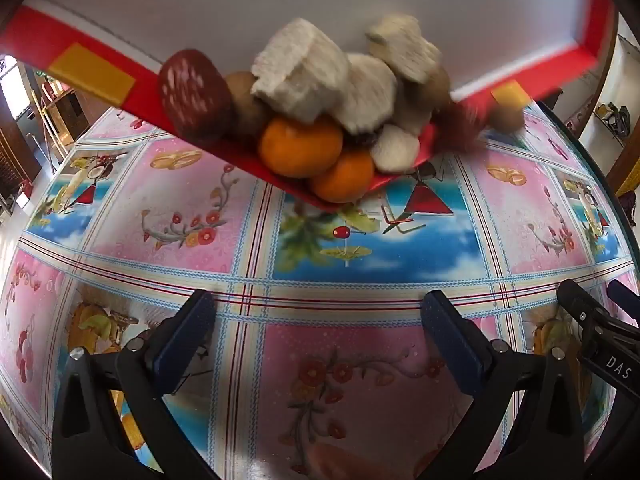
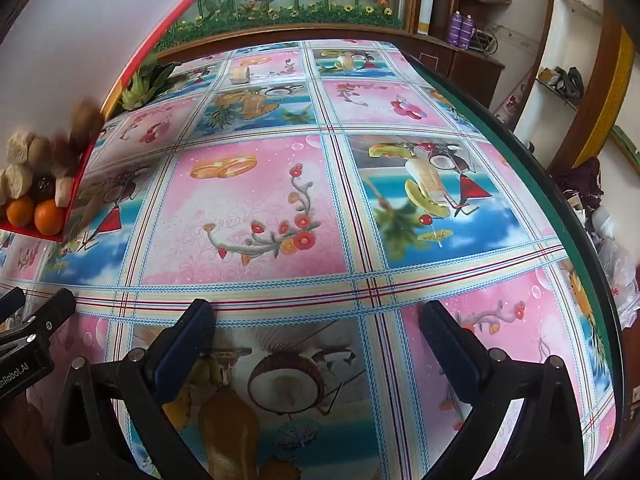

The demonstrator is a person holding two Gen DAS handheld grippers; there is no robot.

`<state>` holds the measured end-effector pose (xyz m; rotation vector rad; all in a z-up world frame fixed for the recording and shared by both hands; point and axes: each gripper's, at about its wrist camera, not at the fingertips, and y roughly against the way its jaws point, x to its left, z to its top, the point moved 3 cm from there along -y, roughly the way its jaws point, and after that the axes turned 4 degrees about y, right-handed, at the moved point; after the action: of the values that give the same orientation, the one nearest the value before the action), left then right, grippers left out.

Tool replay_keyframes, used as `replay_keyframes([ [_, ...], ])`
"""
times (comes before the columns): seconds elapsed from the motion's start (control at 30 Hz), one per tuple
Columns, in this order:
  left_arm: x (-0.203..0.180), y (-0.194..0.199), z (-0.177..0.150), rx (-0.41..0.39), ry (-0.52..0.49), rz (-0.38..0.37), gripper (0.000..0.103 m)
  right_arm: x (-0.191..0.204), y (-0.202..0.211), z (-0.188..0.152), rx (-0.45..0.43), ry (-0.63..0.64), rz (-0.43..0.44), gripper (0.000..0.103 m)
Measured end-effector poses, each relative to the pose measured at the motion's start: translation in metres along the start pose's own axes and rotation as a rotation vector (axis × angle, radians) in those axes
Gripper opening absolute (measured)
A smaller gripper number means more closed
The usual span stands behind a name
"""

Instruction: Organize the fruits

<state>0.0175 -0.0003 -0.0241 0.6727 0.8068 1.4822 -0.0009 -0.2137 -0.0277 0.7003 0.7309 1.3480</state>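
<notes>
Both tools, the left tool [image 1: 316, 312] and right tool [image 2: 316, 316], hover with fingers apart, empty, above the table [image 2: 256, 208]. Fruits spill from a tilted red box [image 1: 240, 160]: oranges [image 1: 301, 146] look firm and round, best gripped across the middle; pale foam-wrapped pieces [image 1: 300, 74] seem light and squashy.

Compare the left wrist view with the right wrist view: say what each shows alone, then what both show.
Left wrist only: the dark red round fruit at the pile's edge and the yellow patch on the red box.

Right wrist only: the green leafy fruit and the tan block far across the table, plus the cabinet behind.

Both: the tilted box of fruit with two oranges at its low corner, the patterned tablecloth, and open, empty grippers.
</notes>
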Motion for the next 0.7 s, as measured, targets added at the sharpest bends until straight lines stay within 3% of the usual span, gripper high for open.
replay_keyframes([
  [0.7,0.0038,-0.0006,-0.0006,0.001,-0.001,0.000,0.103,0.0000,-0.0001,0.0002,-0.001,0.003,0.005,0.103],
])
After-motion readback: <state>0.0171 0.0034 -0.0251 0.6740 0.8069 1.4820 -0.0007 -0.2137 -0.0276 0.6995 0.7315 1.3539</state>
